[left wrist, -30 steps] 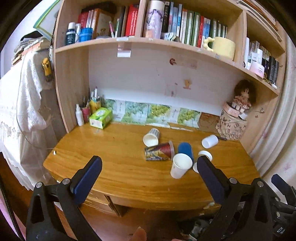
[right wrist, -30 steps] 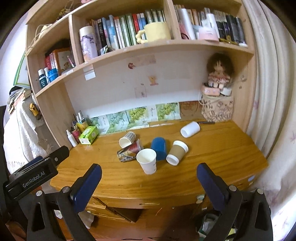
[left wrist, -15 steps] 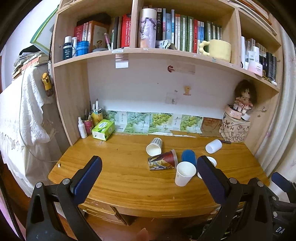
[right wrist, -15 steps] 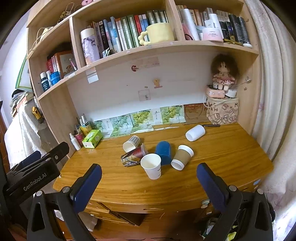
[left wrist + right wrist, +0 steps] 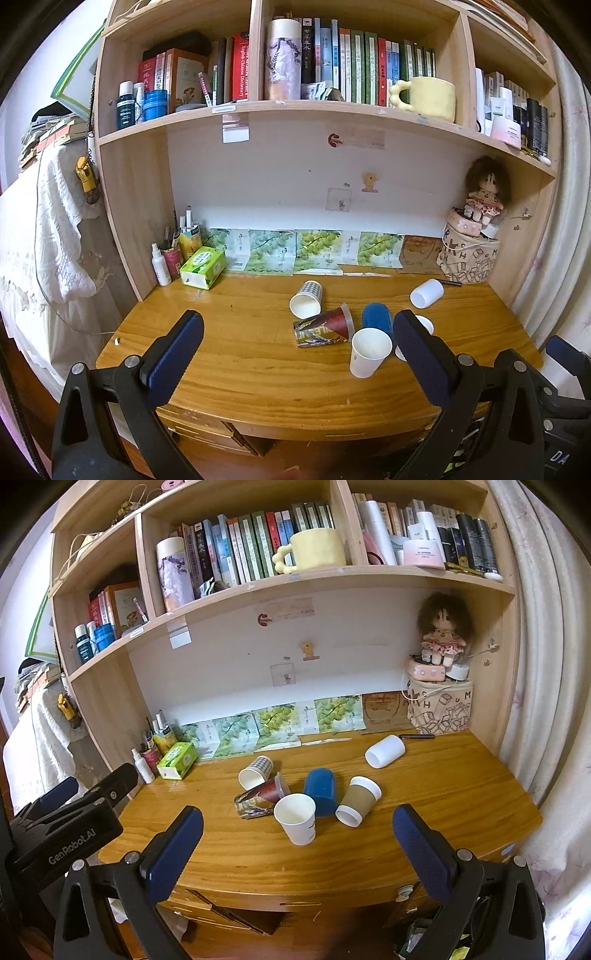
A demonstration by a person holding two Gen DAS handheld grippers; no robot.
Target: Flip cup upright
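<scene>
**Six cups on a wooden desk, both grippers spread and empty**

Two blue-padded black grippers hang level before the desk's front edge, aimed at the shelves. The left gripper (image 5: 295, 343) has its jaws spread wide with nothing between them; the right gripper (image 5: 297, 842) is likewise released and holds nothing. White lettering "GenRobot.AI" shows on the left gripper's body in the right wrist view.

Nearest on the honey-coloured wooden desk (image 5: 443, 794), the plain white paper cup (image 5: 296, 822) stands mouth-up with a small dark mark on its side, too small to read. Just behind it, the brown-sleeved paper cup with white rim (image 5: 357, 800) lies on its side, mouth toward the front edge. Beside that, the blue plastic cup (image 5: 320, 791) rests with its base up. Left of it, the red and silver printed cup (image 5: 258, 798) lies sideways, long axis across the desk; its lettering is unreadable. Behind, the checked paper cup (image 5: 255, 771) lies with its mouth forward-left. Farther right, the white plastic cup (image 5: 385, 751) lies on its side.

At the back-left sits a green tissue box (image 5: 177, 760); on the shelf above, a red book (image 5: 242, 66) reads "English-Chinese Dictionary".
</scene>
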